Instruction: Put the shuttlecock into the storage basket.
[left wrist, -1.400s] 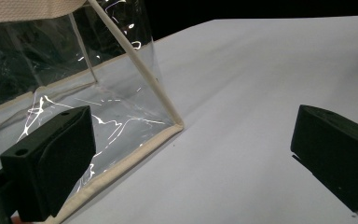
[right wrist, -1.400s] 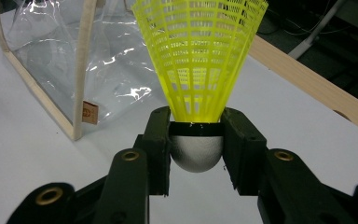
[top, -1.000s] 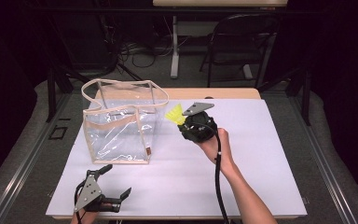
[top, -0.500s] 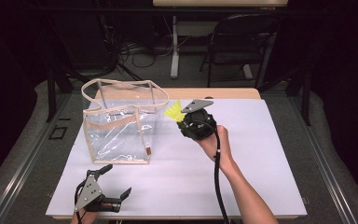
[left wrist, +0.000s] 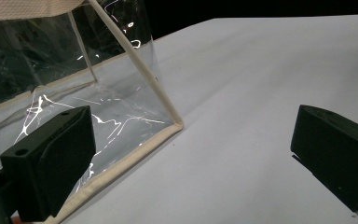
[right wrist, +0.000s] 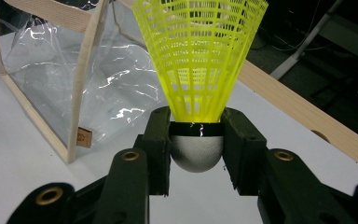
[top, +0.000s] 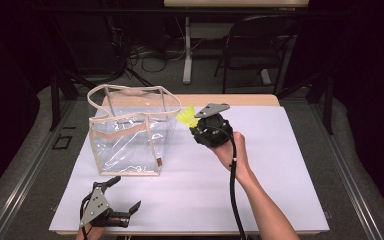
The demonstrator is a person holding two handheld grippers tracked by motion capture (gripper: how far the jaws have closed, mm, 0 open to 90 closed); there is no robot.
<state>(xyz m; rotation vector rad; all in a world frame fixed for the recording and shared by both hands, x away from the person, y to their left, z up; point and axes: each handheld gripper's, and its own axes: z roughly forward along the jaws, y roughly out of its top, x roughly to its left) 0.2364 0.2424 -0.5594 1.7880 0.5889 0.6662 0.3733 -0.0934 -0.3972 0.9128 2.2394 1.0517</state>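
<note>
Standing beside the shuttlecock (right wrist: 198,65), a clear bag (top: 127,132) occupies the table (top: 280,165).

No legible text, labels or numbers.

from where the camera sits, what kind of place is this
Probably a lab or office workroom set up for recording: a white table under dark surroundings, cables on the floor behind it, and a folding chair by a desk leg.

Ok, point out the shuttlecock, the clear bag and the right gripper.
shuttlecock (right wrist: 200,60): right gripper view, yellow skirt.
clear bag (top: 125,142): high view, front wall.
right gripper (right wrist: 196,140): right gripper view, between its fingertips.
</note>
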